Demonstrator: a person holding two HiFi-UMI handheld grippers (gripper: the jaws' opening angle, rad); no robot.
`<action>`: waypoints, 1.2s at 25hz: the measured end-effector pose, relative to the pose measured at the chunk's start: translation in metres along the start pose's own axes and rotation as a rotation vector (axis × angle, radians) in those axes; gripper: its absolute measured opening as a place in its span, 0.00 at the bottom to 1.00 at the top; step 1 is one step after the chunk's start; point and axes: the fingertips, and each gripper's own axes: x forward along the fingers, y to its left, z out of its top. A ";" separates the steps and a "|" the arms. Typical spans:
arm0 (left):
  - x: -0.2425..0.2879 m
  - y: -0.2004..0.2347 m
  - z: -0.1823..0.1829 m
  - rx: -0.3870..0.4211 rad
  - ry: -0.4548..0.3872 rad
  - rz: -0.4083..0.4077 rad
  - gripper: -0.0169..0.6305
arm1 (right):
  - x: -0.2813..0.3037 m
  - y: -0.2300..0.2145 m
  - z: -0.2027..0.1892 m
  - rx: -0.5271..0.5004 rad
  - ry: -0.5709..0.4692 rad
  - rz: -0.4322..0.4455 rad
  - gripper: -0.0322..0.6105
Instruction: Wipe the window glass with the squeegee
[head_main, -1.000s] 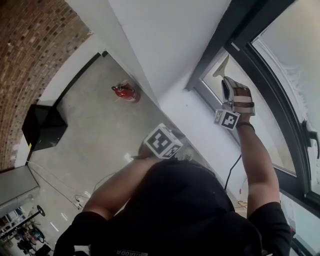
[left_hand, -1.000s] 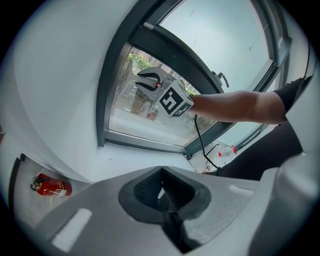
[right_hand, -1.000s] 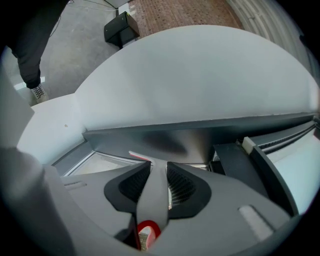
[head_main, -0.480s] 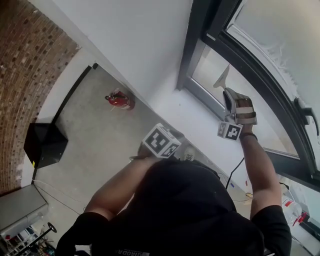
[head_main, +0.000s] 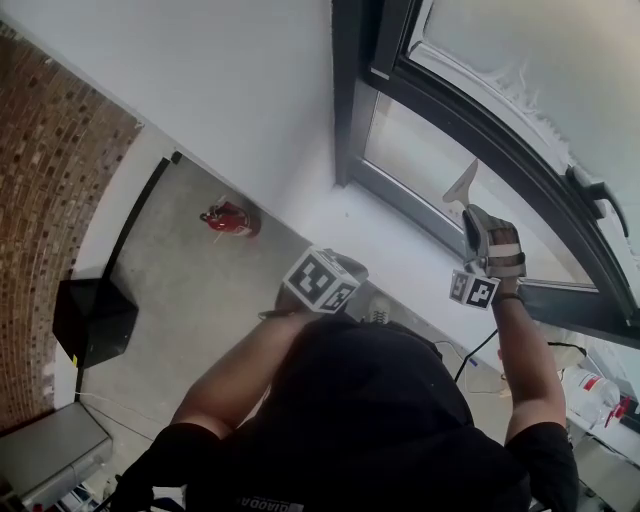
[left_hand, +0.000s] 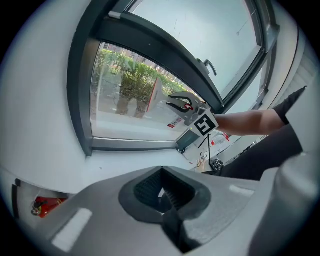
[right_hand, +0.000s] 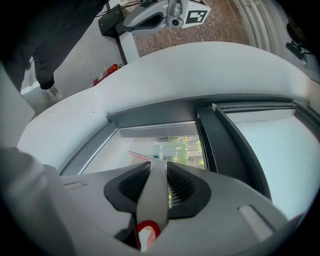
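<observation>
Shifted rightward, right gripper clamps grey, red-tipped squeegee; left gripper jaws together.

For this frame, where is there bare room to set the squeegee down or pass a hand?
The white sill under the lower pane is bare along its length. The concrete floor between the fire extinguisher and the black box is open. Crowded: bottles and cables at the person's right.

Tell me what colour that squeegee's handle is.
The squeegee handle is grey, with a red-and-white end. The right gripper view shows it best.
</observation>
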 end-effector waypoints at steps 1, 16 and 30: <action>0.002 -0.001 0.002 0.005 0.002 -0.005 0.03 | -0.006 0.002 -0.007 -0.001 0.015 0.000 0.22; 0.008 0.002 0.013 0.024 0.005 -0.034 0.03 | -0.044 0.019 -0.074 0.015 0.156 0.040 0.22; -0.013 0.025 0.005 -0.050 -0.043 0.019 0.03 | 0.036 0.009 0.087 0.029 -0.165 0.076 0.24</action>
